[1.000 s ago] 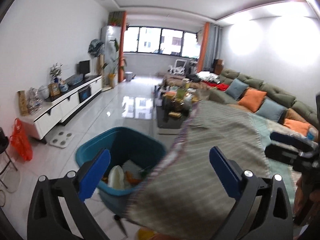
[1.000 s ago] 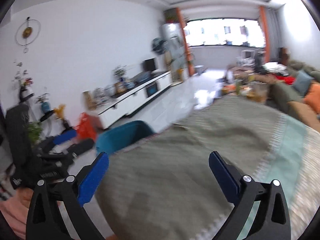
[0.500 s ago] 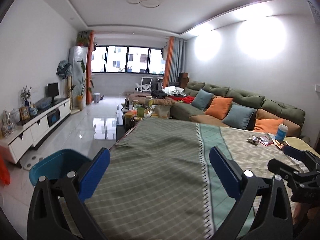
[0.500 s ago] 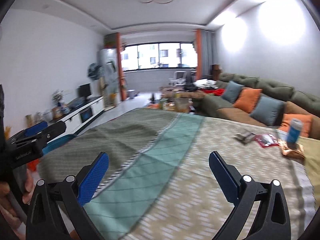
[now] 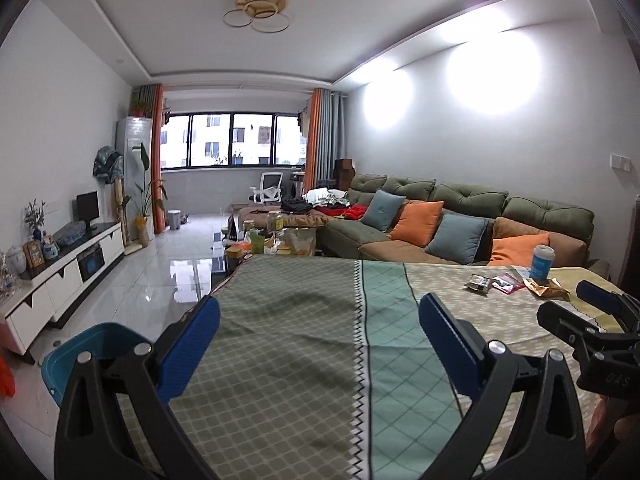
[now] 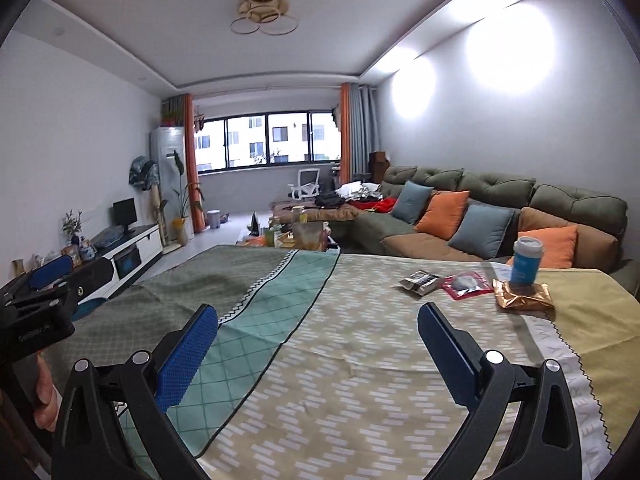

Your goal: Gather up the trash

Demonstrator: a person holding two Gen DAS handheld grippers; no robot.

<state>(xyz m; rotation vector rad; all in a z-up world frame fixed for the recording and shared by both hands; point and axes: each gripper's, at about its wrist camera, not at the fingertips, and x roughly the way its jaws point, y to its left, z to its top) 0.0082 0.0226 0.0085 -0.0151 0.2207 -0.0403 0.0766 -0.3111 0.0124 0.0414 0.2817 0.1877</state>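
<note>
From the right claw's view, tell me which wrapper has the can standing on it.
The gold wrapper, rightmost of the three. The blue can stands on it; the dark wrapper and red wrapper lie bare.

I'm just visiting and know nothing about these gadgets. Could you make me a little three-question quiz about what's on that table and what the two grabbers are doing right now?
1. True or false: the blue can stands upright on the gold wrapper.
2. Which wrapper lies between the dark wrapper and the gold one? A) a red one B) a white one C) a green one
3. Fill in: both the left gripper and the right gripper are ____, holding nothing, above the tablecloth.

Key:
1. True.
2. A, the red wrapper.
3. Open. The teal bin waits on the floor by the table's left end.
</note>
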